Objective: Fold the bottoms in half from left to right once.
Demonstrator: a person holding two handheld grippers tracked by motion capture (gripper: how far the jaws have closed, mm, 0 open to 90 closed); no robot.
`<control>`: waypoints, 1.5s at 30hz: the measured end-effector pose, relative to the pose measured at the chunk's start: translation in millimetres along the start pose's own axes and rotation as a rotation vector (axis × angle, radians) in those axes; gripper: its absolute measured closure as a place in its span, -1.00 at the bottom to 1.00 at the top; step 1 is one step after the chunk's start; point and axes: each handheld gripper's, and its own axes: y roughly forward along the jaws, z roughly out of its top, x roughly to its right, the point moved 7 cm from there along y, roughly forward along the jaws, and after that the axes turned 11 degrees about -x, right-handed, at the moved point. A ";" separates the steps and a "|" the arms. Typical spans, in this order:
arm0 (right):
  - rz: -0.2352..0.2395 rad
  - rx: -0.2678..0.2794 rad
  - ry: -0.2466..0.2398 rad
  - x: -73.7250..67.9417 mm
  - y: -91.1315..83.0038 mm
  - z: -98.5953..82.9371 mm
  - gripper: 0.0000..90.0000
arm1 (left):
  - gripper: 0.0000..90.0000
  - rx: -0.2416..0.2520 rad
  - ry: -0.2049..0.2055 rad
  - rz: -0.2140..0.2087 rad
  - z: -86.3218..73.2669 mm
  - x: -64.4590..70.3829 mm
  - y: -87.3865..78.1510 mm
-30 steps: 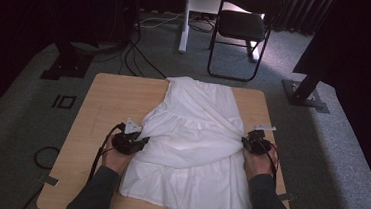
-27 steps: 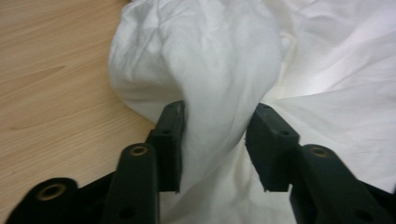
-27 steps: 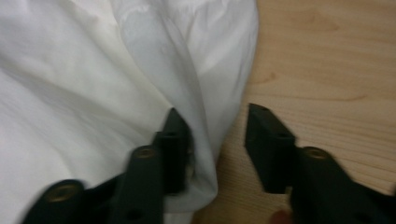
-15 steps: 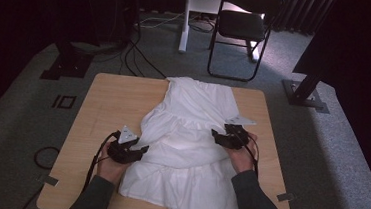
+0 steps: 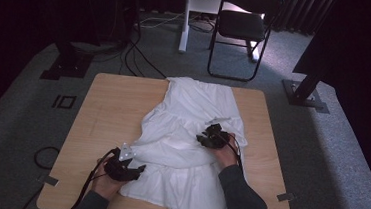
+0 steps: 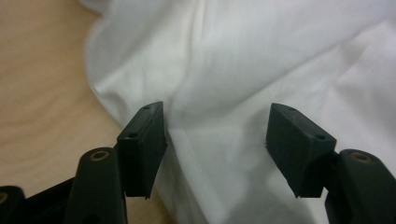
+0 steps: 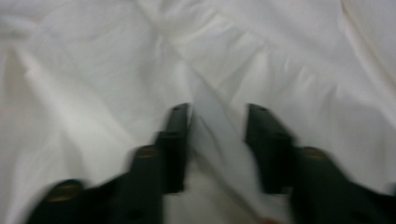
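Note:
A white dress [image 5: 191,130] lies spread on the wooden table [image 5: 108,103], its right side folded in over its middle. My left gripper [image 5: 140,169] is at the dress's near left edge. In the left gripper view it [image 6: 217,126] stands open, its jaws wide apart over the cloth [image 6: 243,70] with bare table beside it. My right gripper [image 5: 202,138] rests on the middle of the dress. The right gripper view is blurred; there it [image 7: 217,121] is partly open, with a raised fold of cloth [image 7: 215,116] running between the jaws.
A black folding chair [image 5: 242,28] and a white post [image 5: 185,19] stand beyond the table's far edge. Cables [image 5: 137,55] trail on the grey carpet at the far left, and a dark stand base [image 5: 304,94] sits at the right. Bare tabletop lies left of the dress.
My right gripper has swept left from the dress's right edge to its middle, bringing that side over. My left gripper has drawn back toward the near left edge.

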 end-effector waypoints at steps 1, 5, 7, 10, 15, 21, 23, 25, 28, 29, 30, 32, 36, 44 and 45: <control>0.004 0.014 -0.003 -0.9 -4.4 -5.1 0.72 | -0.05 -0.007 0.004 0.002 -2.0 1.9 2.2; -0.003 0.080 -0.003 -1.5 -27.9 -21.3 0.87 | 0.62 0.014 0.042 0.006 -3.7 9.4 -1.3; -0.012 0.135 -0.002 -0.7 -54.4 -36.3 0.90 | 0.76 0.061 0.069 -0.026 -3.3 17.0 -12.9; -0.022 0.191 -0.009 -1.2 -85.2 -55.7 0.90 | 0.83 0.110 0.074 -0.074 -5.4 24.6 -28.2; -0.021 0.264 0.054 5.8 -129.1 -100.5 0.92 | 0.88 0.173 0.065 -0.188 -11.1 34.7 -49.2; -0.041 0.267 0.161 19.9 -158.2 -172.9 0.92 | 0.93 0.185 0.063 -0.251 -17.9 39.5 -57.3; -0.021 0.247 0.206 21.8 -158.6 -194.9 0.92 | 0.93 0.177 0.067 -0.249 -19.8 40.8 -56.3; 0.004 0.209 0.228 20.9 -151.8 -213.7 0.87 | 0.88 0.169 0.060 -0.255 -20.8 41.1 -53.3; -0.005 0.137 0.247 21.6 -137.1 -228.8 0.45 | 0.48 0.141 0.054 -0.259 -19.6 43.7 -44.7; -0.018 0.139 0.262 23.6 -135.5 -228.3 0.32 | 0.35 0.131 0.051 -0.262 -19.3 45.2 -42.2; -0.009 0.153 0.270 23.8 -136.0 -225.8 0.26 | 0.27 0.118 0.048 -0.259 -19.2 47.5 -38.3; -0.001 0.197 0.262 23.6 -140.1 -214.3 0.16 | 0.10 0.086 0.062 -0.233 -20.8 51.6 -30.1; -0.010 0.220 0.201 22.2 -139.4 -185.5 0.09 | -0.12 0.059 0.098 -0.199 -25.8 59.3 -21.9; -0.030 0.108 0.187 26.0 -87.8 -158.8 0.09 | -0.29 0.018 0.115 -0.115 -32.1 61.8 -7.0; -0.026 0.103 0.191 25.9 -84.2 -156.7 0.10 | -0.26 0.024 0.116 -0.093 -31.6 60.8 -6.2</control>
